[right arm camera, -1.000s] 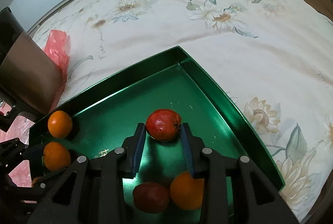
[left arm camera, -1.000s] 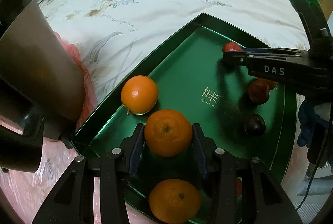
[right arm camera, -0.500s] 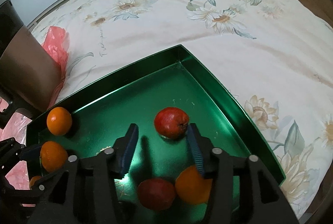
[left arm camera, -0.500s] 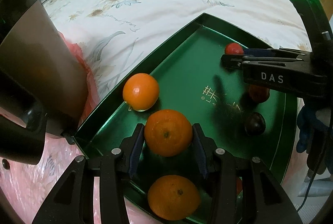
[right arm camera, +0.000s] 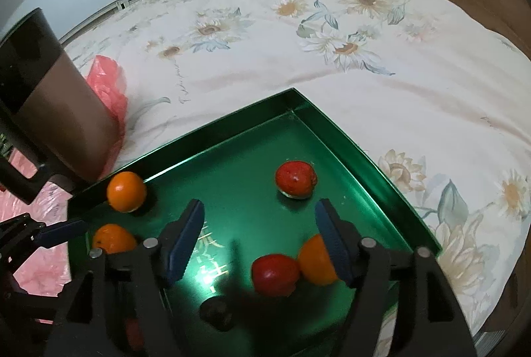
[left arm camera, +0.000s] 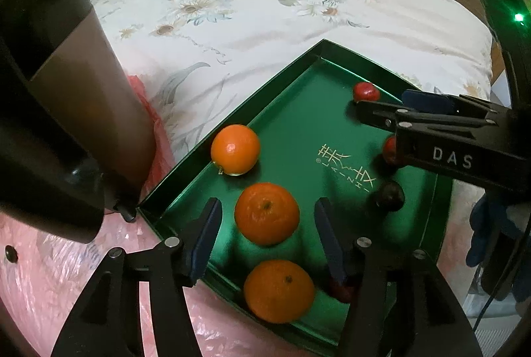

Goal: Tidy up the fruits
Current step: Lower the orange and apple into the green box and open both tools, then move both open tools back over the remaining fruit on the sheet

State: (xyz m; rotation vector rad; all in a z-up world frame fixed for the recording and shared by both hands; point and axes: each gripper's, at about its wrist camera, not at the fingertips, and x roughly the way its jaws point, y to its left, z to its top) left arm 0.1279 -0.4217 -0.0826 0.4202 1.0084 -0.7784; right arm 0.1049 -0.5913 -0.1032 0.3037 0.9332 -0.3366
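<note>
A green tray (left arm camera: 298, 111) (right arm camera: 232, 164) lies on a flowered bedspread. In the left wrist view three oranges sit along its left side: one far (left arm camera: 235, 149), one in the middle (left arm camera: 266, 213), one near (left arm camera: 278, 290). My left gripper (left arm camera: 267, 236) is open, its pads either side of the middle orange without touching it. In the right wrist view my right gripper (right arm camera: 259, 234) is open, just behind a red fruit (right arm camera: 295, 179) that rests on the tray floor. Another red fruit (right arm camera: 274, 274) and an orange (right arm camera: 313, 259) lie under the right gripper.
A dark fruit (left arm camera: 388, 196) (right arm camera: 217, 312) sits mid-tray. A brown and black upright container (left arm camera: 83, 98) (right arm camera: 56, 111) stands left of the tray, with a pink plastic bag (left arm camera: 149, 131) (right arm camera: 106, 85) beside it. The bedspread (right arm camera: 365, 58) stretches beyond the tray.
Both grippers opened. The left let go of the middle orange; the right let go of the red fruit and drew back from it.
</note>
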